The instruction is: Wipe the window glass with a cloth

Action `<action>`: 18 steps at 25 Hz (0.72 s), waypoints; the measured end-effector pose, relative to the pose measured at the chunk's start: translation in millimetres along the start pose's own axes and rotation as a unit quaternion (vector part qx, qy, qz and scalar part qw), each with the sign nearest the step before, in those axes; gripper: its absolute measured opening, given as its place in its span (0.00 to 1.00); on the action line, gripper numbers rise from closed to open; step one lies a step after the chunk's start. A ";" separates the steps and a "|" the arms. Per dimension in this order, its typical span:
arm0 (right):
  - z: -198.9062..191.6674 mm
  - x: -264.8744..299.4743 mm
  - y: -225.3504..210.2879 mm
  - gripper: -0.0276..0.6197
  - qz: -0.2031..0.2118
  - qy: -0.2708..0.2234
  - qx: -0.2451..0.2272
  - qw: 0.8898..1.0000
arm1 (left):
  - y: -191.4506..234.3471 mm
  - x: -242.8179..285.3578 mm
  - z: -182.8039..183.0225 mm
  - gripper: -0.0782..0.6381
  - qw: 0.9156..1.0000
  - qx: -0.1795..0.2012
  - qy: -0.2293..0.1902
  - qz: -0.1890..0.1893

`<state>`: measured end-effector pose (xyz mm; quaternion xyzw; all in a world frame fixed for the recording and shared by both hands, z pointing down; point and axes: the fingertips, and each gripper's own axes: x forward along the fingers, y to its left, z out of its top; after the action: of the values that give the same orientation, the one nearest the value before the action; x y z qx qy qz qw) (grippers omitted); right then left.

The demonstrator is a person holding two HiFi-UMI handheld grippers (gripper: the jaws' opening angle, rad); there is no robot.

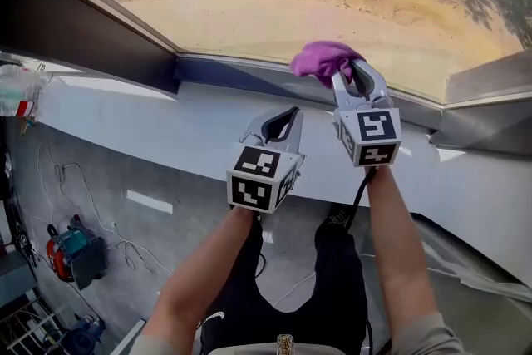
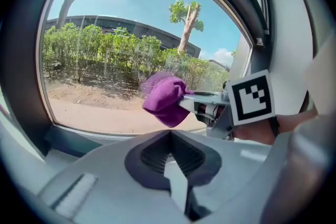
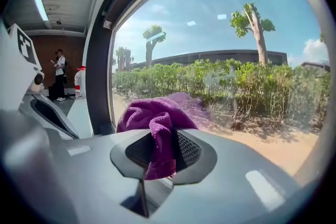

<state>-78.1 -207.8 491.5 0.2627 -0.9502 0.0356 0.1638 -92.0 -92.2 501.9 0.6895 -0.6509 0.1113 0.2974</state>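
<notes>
Shows cloth point(image 1: 320, 58) pinched in right tool point(image 1: 353, 71), bunched forward toward window glass point(image 1: 274, 12) at 12 o'clock for wiping; holds left tool point(image 1: 283, 119), pressed together and empty, at 7 o'clock, likely clear of the stroke.

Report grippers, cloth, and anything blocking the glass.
Right gripper shut on purple cloth, up by the window glass, contact unclear. Left gripper shut, empty, over the sill. Nothing between cloth and glass.

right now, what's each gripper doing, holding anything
Left gripper: tongs closed, nothing between them.
Right gripper: tongs closed on the purple cloth.
</notes>
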 end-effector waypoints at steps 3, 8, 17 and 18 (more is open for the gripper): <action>-46.6 15.6 -1.1 0.20 0.005 0.043 0.013 0.999 | -1.3 7.6 -14.5 0.11 1.000 -0.009 0.009 -0.001; -107.8 42.3 -2.1 0.20 0.010 0.098 0.005 0.995 | 2.7 19.7 -33.6 0.11 1.000 -0.005 0.026 -0.003; -179.0 58.9 -8.0 0.20 0.004 0.174 0.034 0.984 | 2.3 16.7 -51.2 0.11 0.999 0.012 0.041 -0.003; -177.9 58.9 -6.5 0.20 0.005 0.177 0.039 0.983 | 2.8 15.2 -52.4 0.11 0.999 0.018 0.043 -0.001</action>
<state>-70.3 -214.7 678.7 0.2539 -0.9054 0.1197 0.3187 -80.6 -75.7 552.7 0.6903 -0.6346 0.1516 0.3126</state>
